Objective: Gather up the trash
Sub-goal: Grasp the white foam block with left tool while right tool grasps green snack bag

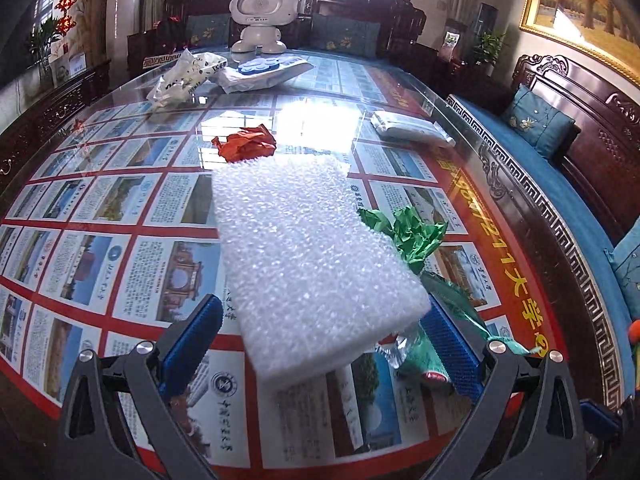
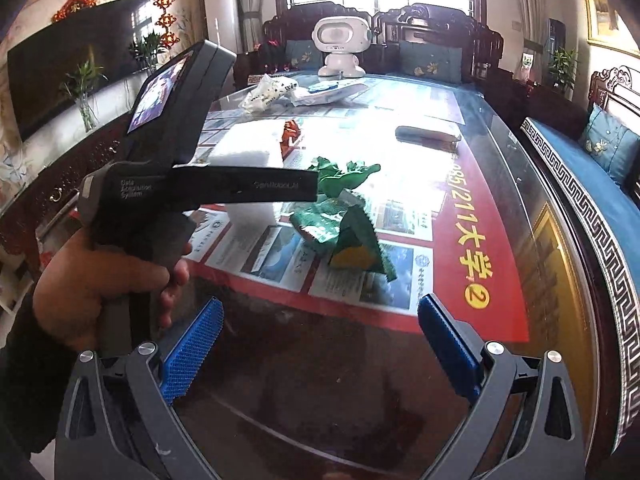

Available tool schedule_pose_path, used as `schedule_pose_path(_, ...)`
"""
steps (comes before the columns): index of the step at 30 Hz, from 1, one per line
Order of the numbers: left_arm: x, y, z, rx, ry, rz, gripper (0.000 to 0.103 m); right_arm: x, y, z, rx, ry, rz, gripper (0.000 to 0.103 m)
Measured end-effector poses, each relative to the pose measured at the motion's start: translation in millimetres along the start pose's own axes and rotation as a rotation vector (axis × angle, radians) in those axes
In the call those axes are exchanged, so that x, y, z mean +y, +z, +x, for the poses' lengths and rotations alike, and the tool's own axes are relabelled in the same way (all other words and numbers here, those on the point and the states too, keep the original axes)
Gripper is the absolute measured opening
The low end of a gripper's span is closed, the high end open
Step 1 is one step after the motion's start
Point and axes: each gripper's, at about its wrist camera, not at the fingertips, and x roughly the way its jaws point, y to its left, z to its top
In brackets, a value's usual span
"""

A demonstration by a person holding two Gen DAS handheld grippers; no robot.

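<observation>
- Foam slab lies on the table, reaching from between the left gripper fingers toward the table's middle.
- Crumpled paper sits just behind the slab's far end.
- Crumpled tissue lies against the slab's right edge; snack wrappers lie in front of it, right of the slab.
- Flat packet lies farther back, near the table's right edge.
- Plastic bags lie at the far end, left of centre, before the toy robot.
- Right gripper hangs over the near table edge, right of the left gripper.
</observation>
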Motion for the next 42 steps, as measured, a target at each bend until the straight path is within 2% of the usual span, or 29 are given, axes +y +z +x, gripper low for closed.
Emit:
schedule_pose_path(3,1,1,6,0.021,0.02,0.005,0.086,-5,4,6,0.014,-0.002,0.013,0.094)
schedule_pose_path(5,2,2,9,0.032,0.024,0.009,0.067,-10,6,9,0.02,-0.023,0.029,0.094)
schedule_pose_path(6,2,2,9,0.025,0.037,0.014,0.062,-12,7,11,0.023,-0.034,0.03,0.094)
schedule_pose_path(14,15,-1,-4,0.015,-0.012,0.012,0.051,-18,16,23,0.037,-0.044,0.038,0.094)
schedule_pose_path(19,27,-8,-18,0.005,-0.035,0.008,0.049,-15,25,40,0.058,-0.036,0.01,0.094)
schedule_pose_path(22,34,-9,-26,-0.004,-0.041,0.002,0.049,-16,37,56,0.066,-0.091,0.01,0.094)
schedule_pose_path(25,39,-10,-29,-0.003,-0.046,0.0,0.049,-17,47,70,0.086,-0.085,0.014,0.094)
schedule_pose_path(29,42,-11,-34,-0.007,-0.058,0.007,0.049,-15,57,91,0.132,-0.128,-0.009,0.093)
schedule_pose_path(31,45,-13,-35,-0.008,-0.061,0.005,0.049,-14,56,98,0.155,-0.114,-0.01,0.078)
schedule_pose_path(32,46,-14,-35,-0.007,-0.061,0.005,0.049,-14,54,101,0.177,-0.09,-0.01,0.063)
schedule_pose_path(34,47,-16,-36,-0.004,-0.061,0.008,0.049,-16,51,101,0.184,-0.036,0.015,0.054)
schedule_pose_path(36,48,-19,-37,-0.001,-0.063,0.007,0.049,-16,50,100,0.176,-0.045,0.011,0.045)
schedule_pose_path(42,47,-30,-53,-0.01,-0.088,0.018,0.049,-17,37,78,0.122,0.039,0.055,0.041)
